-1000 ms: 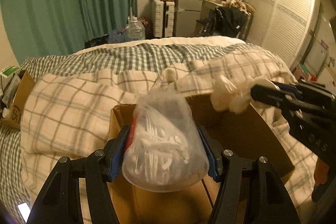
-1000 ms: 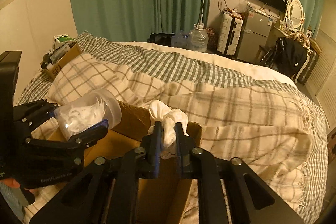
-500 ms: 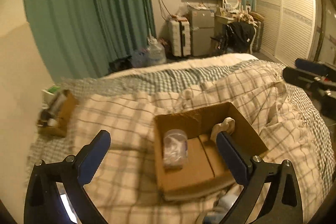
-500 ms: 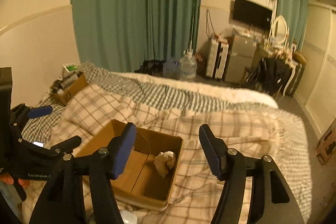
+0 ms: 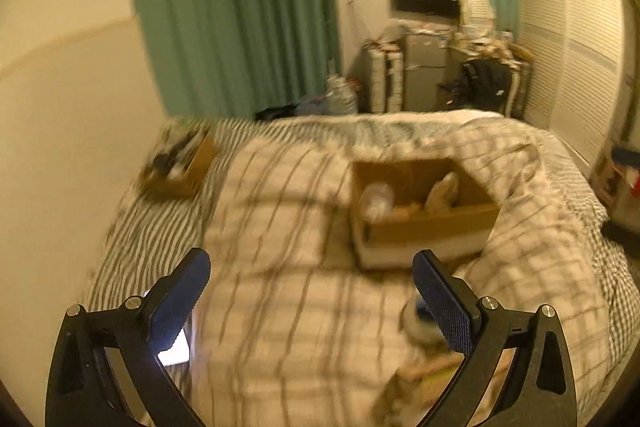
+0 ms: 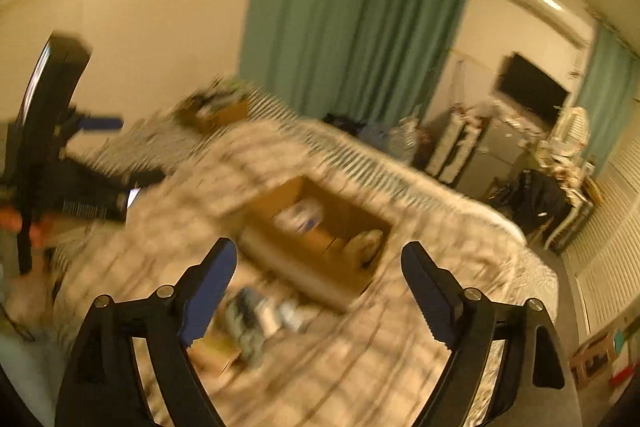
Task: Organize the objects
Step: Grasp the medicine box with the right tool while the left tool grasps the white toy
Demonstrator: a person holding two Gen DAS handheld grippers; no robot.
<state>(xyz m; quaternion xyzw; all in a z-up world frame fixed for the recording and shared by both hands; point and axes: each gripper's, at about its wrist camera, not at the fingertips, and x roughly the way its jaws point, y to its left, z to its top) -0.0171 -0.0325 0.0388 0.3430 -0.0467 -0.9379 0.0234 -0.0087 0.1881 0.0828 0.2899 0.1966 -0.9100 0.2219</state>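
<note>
An open cardboard box [image 5: 430,227] [image 6: 316,279] sits on the checked blanket on the bed. A clear plastic jar of white pieces [image 5: 375,201] [image 6: 300,217] lies in its left half, and a white crumpled cloth [image 5: 442,193] [image 6: 366,243] in its right half. My left gripper [image 5: 312,287] is open and empty, held back from the box. My right gripper [image 6: 316,281] is open and empty, above the near side of the box. Blurred loose items [image 6: 260,319] [image 5: 420,323] lie on the blanket in front of the box. The left gripper shows at the left edge of the right wrist view [image 6: 60,163].
A second cardboard box of clutter [image 5: 180,163] sits at the bed's far left by the wall. A lit phone screen [image 5: 174,351] lies on the bed near the left fingers. Green curtains, a fridge, a TV and white closet doors stand beyond the bed.
Both grippers let go of the jar and the cloth into the box, opened wide, and pulled back and up. The views are now blurred from motion, swinging left.
</note>
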